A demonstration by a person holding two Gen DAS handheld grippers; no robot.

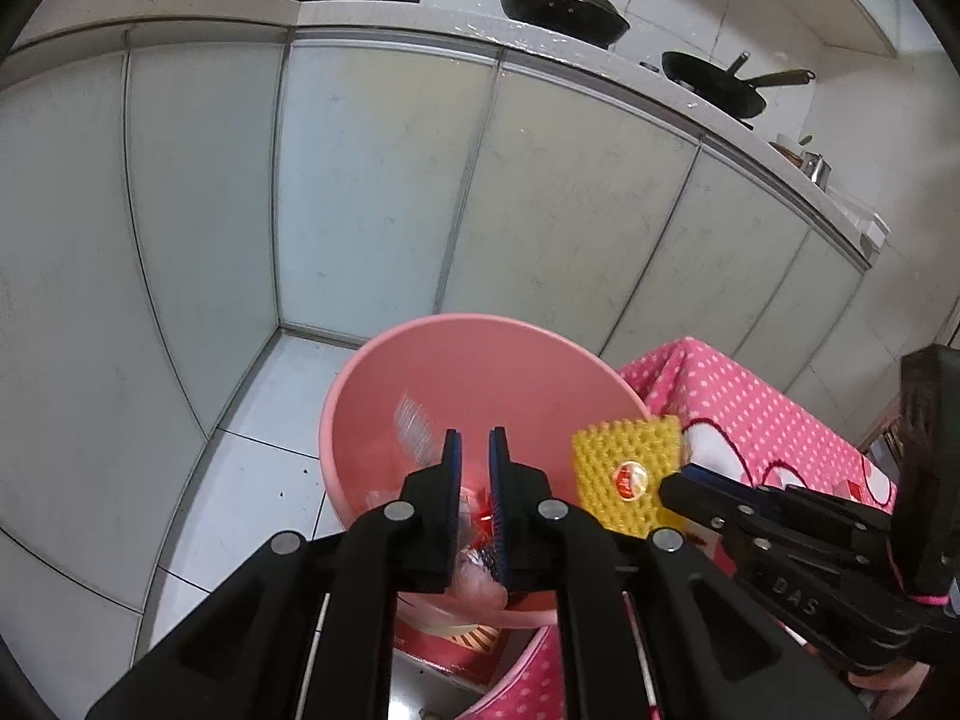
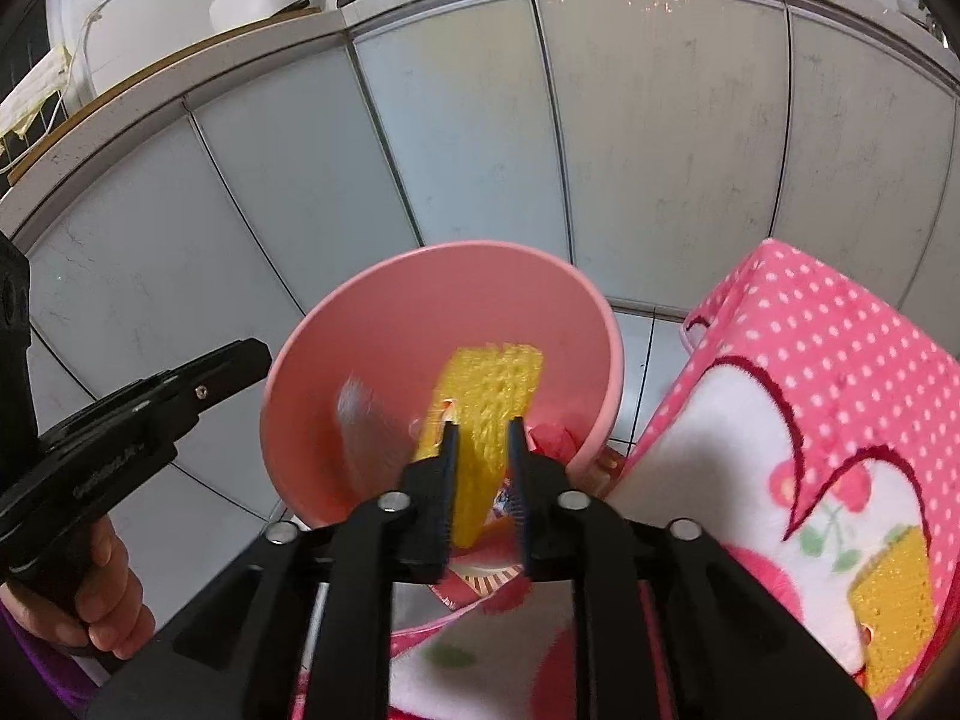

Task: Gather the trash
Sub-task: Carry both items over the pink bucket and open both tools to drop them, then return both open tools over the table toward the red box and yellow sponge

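Observation:
A pink plastic bin point(image 1: 480, 360) stands on the floor beside the table; it also shows in the right wrist view point(image 2: 420, 312). Wrappers and clear plastic lie inside it. My right gripper point(image 2: 483, 450) is shut on a yellow foam net sleeve point(image 2: 489, 396) with a red sticker, held over the bin's mouth; the sleeve shows in the left wrist view point(image 1: 624, 474) at the bin's right rim. My left gripper point(image 1: 474, 450) hangs over the bin with its jaws a narrow gap apart and nothing between them.
A table with a pink polka-dot cloth point(image 2: 810, 420) stands right of the bin; another yellow foam sleeve point(image 2: 894, 612) lies on it. Grey cabinet doors point(image 1: 384, 180) stand behind the bin. Pans point(image 1: 564, 0) sit on the counter above. White floor tiles point(image 1: 240, 480) lie to the left.

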